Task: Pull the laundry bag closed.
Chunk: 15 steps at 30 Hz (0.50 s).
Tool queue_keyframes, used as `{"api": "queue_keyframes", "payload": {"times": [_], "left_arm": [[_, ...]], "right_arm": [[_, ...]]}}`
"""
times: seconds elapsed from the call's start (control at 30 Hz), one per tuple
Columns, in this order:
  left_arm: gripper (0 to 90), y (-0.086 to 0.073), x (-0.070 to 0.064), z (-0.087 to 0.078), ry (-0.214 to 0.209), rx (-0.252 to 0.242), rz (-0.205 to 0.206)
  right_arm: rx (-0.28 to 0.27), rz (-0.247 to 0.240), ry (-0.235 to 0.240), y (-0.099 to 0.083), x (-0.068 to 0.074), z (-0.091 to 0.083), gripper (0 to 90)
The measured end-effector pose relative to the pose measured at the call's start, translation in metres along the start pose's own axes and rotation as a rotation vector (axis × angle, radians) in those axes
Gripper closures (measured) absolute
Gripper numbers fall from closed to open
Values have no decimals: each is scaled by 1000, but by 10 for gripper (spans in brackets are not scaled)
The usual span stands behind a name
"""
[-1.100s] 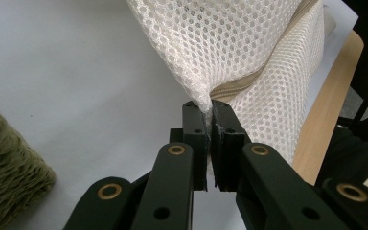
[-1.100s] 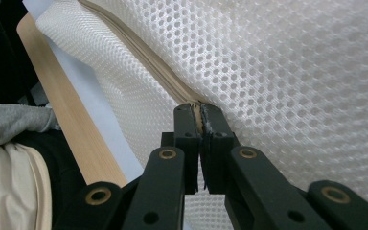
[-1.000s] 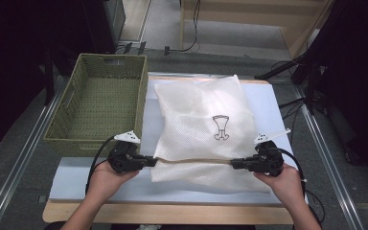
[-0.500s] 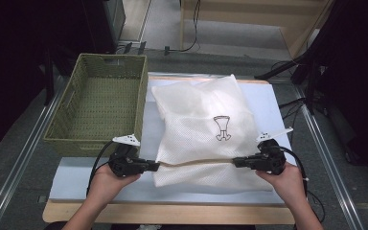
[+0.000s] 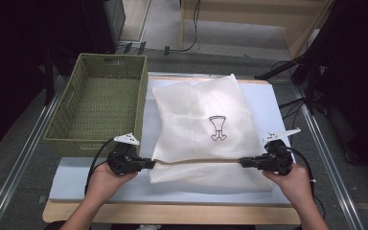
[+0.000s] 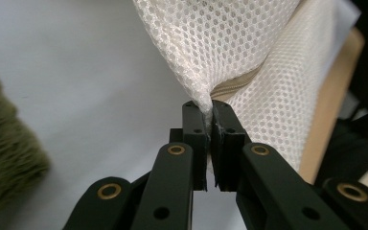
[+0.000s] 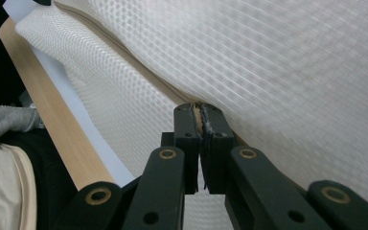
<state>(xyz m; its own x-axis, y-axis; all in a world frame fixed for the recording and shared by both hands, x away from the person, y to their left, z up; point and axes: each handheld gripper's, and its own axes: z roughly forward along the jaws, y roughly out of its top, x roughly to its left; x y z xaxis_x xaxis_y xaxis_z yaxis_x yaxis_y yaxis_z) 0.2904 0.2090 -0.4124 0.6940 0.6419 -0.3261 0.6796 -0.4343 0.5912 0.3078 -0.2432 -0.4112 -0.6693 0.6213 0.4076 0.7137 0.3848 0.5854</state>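
Note:
A white mesh bag (image 5: 201, 129) with a small black emblem lies on the pale blue mat (image 5: 96, 179). A beige zip band runs across its near part. My left gripper (image 5: 149, 163) is shut on the bag's left edge at that band; up close, the mesh bag (image 6: 249, 57) is pinched between the jaws of the left gripper (image 6: 210, 108). My right gripper (image 5: 243, 163) is shut on the right edge, and the right gripper (image 7: 200, 111) clamps the beige band of the mesh bag (image 7: 268, 62). The band is stretched straight between both grippers.
An empty olive woven basket (image 5: 98, 103) stands at the left of the mat, close behind my left hand. The wooden table edge (image 5: 172, 213) runs along the front. Metal rails flank the table, and cables lie on the floor behind.
Both grippers have moved slightly toward me with the zip band held between them, drawing the bag's near edge a little closer to the front.

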Motion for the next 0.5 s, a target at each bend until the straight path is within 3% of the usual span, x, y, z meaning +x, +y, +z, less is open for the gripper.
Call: {"api": "queue_keyframes", "payload": {"times": [0.2,0.4,0.5], "left_arm": [[871,0,3,-3,-62,-43,-29],[871,1,6,-4,-44,-43,-35],[871,2,5,-5,-14,-35,-14]], "right_arm": [[-8,15,-5,-3,-3,-3,880],[-6,31,-18,-5,-6,-5,880],[-12,47,-26,-7,-10,-8,879]]}}
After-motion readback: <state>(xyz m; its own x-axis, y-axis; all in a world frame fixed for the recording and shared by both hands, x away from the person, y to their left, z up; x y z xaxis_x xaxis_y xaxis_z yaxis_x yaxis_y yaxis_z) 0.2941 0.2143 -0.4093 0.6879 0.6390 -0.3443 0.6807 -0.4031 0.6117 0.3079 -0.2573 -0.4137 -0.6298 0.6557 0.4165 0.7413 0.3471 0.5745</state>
